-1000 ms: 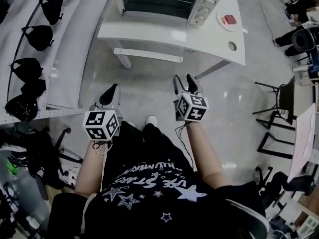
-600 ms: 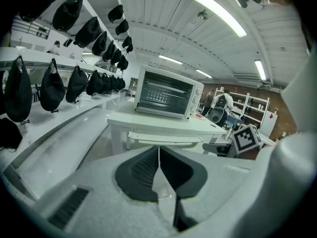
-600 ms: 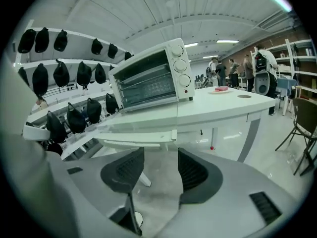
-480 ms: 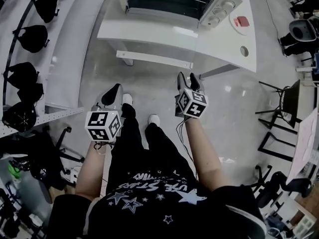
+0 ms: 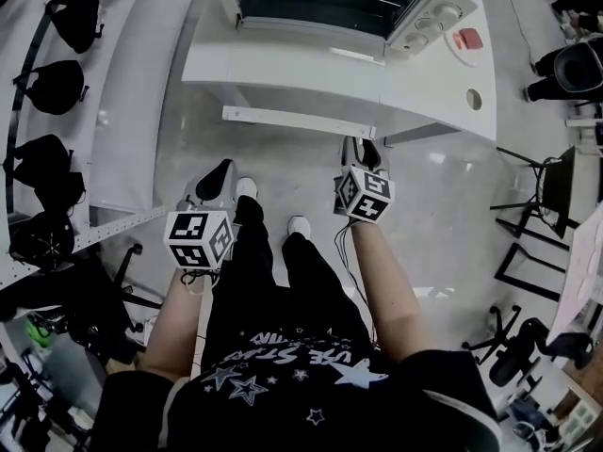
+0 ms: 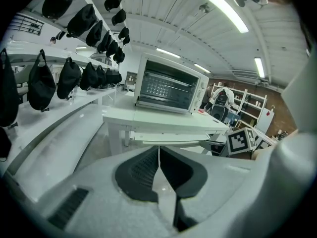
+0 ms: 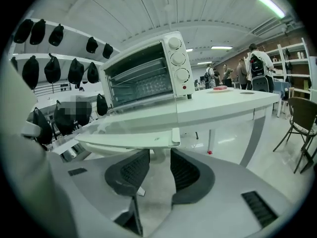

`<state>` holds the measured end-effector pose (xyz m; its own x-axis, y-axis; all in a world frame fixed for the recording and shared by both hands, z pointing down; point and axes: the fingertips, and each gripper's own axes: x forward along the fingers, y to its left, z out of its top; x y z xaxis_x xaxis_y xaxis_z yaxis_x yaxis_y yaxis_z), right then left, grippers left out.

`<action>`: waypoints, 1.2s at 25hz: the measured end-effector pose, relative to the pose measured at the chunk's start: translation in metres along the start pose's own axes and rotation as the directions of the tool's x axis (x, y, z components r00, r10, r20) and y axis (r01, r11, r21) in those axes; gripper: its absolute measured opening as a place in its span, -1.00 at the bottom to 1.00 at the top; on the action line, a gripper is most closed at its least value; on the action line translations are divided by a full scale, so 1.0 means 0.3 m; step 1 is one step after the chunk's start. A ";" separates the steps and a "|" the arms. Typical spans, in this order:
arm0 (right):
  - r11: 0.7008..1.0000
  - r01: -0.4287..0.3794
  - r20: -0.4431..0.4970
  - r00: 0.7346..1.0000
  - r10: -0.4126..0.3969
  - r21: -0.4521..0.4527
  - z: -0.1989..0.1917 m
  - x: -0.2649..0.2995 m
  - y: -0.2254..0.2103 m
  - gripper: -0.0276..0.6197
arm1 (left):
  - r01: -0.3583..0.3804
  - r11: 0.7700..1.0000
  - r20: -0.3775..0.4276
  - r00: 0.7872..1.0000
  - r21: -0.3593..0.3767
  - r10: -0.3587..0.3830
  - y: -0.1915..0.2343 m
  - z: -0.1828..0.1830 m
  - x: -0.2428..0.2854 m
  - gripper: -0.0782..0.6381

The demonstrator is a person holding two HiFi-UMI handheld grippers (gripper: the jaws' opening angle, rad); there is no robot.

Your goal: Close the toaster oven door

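Both grippers stand nearer the toaster oven (image 5: 424,12) than a second ago. Right gripper (image 5: 361,147), jaws closing on nothing, sits just short of the flat-open door (image 5: 283,64) and its handle (image 5: 297,121). Left gripper (image 5: 219,172) is pinched together, empty. Lifting not yet begun.

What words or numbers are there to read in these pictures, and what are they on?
"STARS": on the person's black shirt, upside down; the rest of that print is too blurred to read.
The cubes on the left gripper and the right gripper, whose jaws are closing with nothing between them: square patterns only, no letters.
The knobs on the toaster oven: marks too small to read.
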<state>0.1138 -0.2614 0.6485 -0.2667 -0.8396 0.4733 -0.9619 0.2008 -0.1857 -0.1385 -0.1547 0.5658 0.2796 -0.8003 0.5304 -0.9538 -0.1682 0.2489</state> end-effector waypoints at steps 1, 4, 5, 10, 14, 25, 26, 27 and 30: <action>1.000 0.004 0.001 1.000 -0.004 0.000 0.001 0.005 -0.002 -0.52 | 0.002 1.000 -0.001 1.000 -0.002 -0.002 -0.001 0.001 0.002 -0.71; 1.000 0.001 -0.005 1.000 -0.001 -0.017 0.002 0.022 0.000 -0.53 | 0.007 1.000 -0.007 1.000 -0.007 -0.007 -0.004 -0.004 0.004 -0.71; 1.000 -0.003 -0.007 1.000 0.003 -0.027 0.003 0.024 0.003 -0.58 | 0.008 1.000 -0.010 1.000 -0.007 -0.008 -0.004 -0.007 0.003 -0.71; 1.000 -0.017 -0.003 1.000 0.017 -0.017 0.020 0.010 0.010 -0.64 | 0.006 1.000 -0.012 1.000 -0.006 -0.006 0.006 -0.003 -0.010 -0.71; 1.000 -0.016 -0.003 1.000 0.016 -0.006 0.056 -0.025 0.025 -0.64 | 0.002 1.000 0.006 1.000 -0.001 -0.002 0.015 0.032 -0.030 -0.71; 1.000 -0.027 0.026 0.999 0.027 0.005 0.258 -0.159 0.077 -0.65 | 0.000 1.000 0.086 0.996 0.005 -0.001 0.018 0.179 -0.076 -0.71; 1.000 -0.027 0.024 0.999 0.027 0.001 0.275 -0.165 0.080 -0.65 | 0.001 1.000 0.091 0.996 0.001 -0.002 0.018 0.188 -0.078 -0.71; 1.000 -0.027 0.025 0.999 0.027 -0.003 0.294 -0.171 0.083 -0.64 | 0.003 1.000 0.095 0.995 -0.002 -0.003 0.018 0.196 -0.079 -0.71; 0.999 -0.031 0.050 0.998 0.031 -0.011 0.358 -0.188 0.093 -0.64 | 0.009 1.000 0.107 0.994 -0.002 -0.009 0.017 0.228 -0.078 -0.71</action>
<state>0.1085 -0.2627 0.5241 -0.2931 -0.8569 0.4240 -0.9539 0.2319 -0.1908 -0.1574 -0.1763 0.4993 0.2749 -0.8558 0.4383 -0.9509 -0.1748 0.2553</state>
